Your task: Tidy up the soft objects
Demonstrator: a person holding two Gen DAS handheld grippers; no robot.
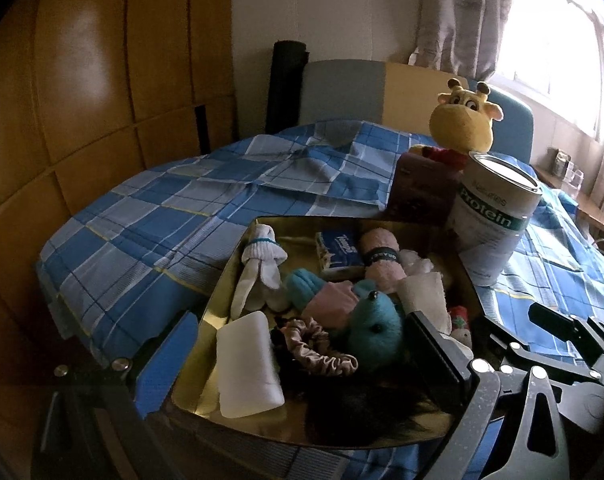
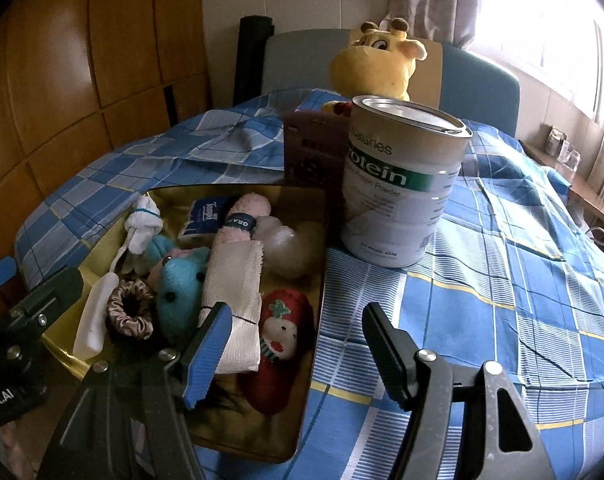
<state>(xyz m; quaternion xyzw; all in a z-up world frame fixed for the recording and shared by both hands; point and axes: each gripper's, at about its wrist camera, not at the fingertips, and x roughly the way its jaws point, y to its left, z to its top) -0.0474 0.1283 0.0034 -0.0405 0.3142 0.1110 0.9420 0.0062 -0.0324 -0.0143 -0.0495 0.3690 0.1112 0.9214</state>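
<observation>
Right wrist view: right gripper [image 2: 297, 354] jaws released, empty, over the gold metal tray [image 2: 316, 280]; left gripper [image 1: 302, 356] jaws also released. Best centre on the red stuffed doll [image 2: 283, 336], then squeeze gently.

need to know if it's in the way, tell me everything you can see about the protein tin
The protein tin is a round metal can, pale grey-white with a green band reading "Protein" and a shiny silver lid, apparently sealed. It stands upright on the blue checked bedspread, outside the gold tray near its far right corner. A maroon box sits beside it, and the yellow plush giraffe behind. Neither gripper touches it.
</observation>
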